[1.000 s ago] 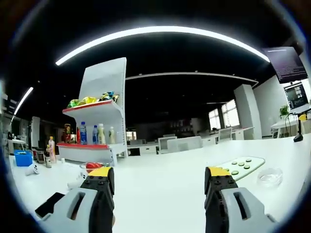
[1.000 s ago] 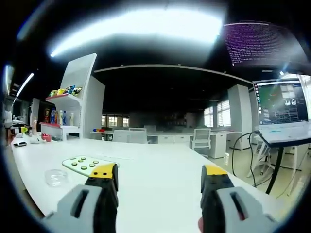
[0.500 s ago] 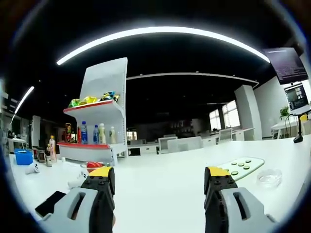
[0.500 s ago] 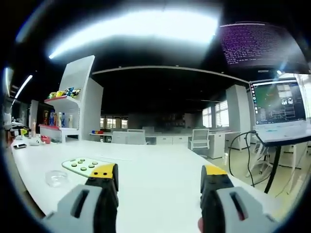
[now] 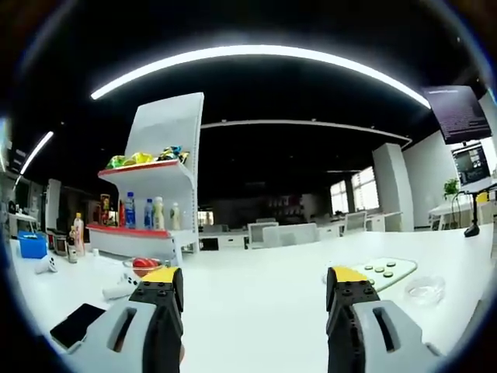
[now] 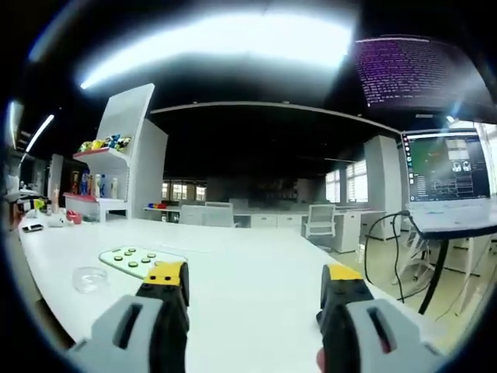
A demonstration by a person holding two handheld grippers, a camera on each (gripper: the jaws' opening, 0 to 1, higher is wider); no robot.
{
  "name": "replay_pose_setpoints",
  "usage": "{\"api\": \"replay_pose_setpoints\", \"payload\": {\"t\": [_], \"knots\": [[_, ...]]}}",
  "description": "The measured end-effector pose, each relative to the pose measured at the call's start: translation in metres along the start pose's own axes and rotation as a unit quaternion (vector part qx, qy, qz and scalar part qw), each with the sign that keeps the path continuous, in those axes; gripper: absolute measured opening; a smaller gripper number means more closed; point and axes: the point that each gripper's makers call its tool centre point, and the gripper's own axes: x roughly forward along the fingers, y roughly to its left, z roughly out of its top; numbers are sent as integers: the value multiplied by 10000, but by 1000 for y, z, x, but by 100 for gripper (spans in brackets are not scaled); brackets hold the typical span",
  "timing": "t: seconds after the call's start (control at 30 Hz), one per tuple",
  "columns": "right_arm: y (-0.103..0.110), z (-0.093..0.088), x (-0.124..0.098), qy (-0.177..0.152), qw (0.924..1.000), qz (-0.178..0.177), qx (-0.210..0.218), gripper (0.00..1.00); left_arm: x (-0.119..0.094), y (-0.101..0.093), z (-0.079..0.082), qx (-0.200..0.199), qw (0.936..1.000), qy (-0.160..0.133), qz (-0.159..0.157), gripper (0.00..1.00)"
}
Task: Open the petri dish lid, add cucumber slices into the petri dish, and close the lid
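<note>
While both tools hover above the white worktop [image 5: 256, 303], the left gripper [image 5: 254, 284] has its yellow-tipped jaws spread wide with nothing between them and touching nothing, and the right gripper [image 6: 254, 280] is likewise spread wide and empty over the same worktop [image 6: 256, 264]. Seen from the left gripper view, the petri dish [image 5: 425, 290] is a clear, shallow round dish with its lid on, resting on the worktop to the right of the right-hand jaw and just in front of a pale cutting board [image 5: 382, 271] that carries the green cucumber slices [image 5: 380, 270] in a loose scatter. From the right gripper view, the petri dish [image 6: 90, 278] lies left of the left-hand jaw, close to the near end of the cutting board [image 6: 138, 260], with the cucumber slices [image 6: 133, 259] spread along the board; the dish looks empty, though its transparency makes that hard to be sure of. Farther left in the left gripper view stand a white display shelf [image 5: 159, 186] with bottles [image 5: 152, 214] on it, a bowl holding something red [image 5: 142, 265], and a dark phone [image 5: 75, 325] lying flat near the worktop's edge. At the right of the right gripper view a laptop [image 6: 449, 183] with a lit screen sits raised on a stand.
</note>
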Motion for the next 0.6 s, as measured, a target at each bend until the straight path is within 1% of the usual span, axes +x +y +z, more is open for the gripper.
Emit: {"api": "replay_pose_setpoints", "payload": {"t": [0.13, 0.23, 0.27, 0.3, 0.4, 0.5, 0.57, 0.6], "knots": [[1, -6, -1, 95, 9999, 55, -45, 69, 1, 0, -5, 24, 10000, 63, -35, 75], [1, -7, -3, 115, 9999, 83, -55, 69, 2, -4, -4, -60, 9999, 10, -155, 75], [1, -8, -3, 127, 9999, 95, -68, 68, 2, -8, -2, -235, 9993, -68, -293, 75], [1, -8, -3, 142, 9998, 109, -84, 67, 3, -9, -1, -310, 9989, -94, -338, 75], [0, -10, -4, 200, 9996, 135, -144, 67, 4, -12, -2, -354, 9984, -111, -438, 75], [4, -10, -4, 200, 9994, 245, -154, 68, 5, -18, -3, -310, 9977, -80, -591, 75], [7, -9, -4, 185, 9991, 360, -149, 69, 6, -24, -3, -387, 9962, -88, -769, 75], [10, -7, -4, 154, 9988, 446, -116, 70, 7, -28, -1, -421, 9949, -109, -915, 75]]}}
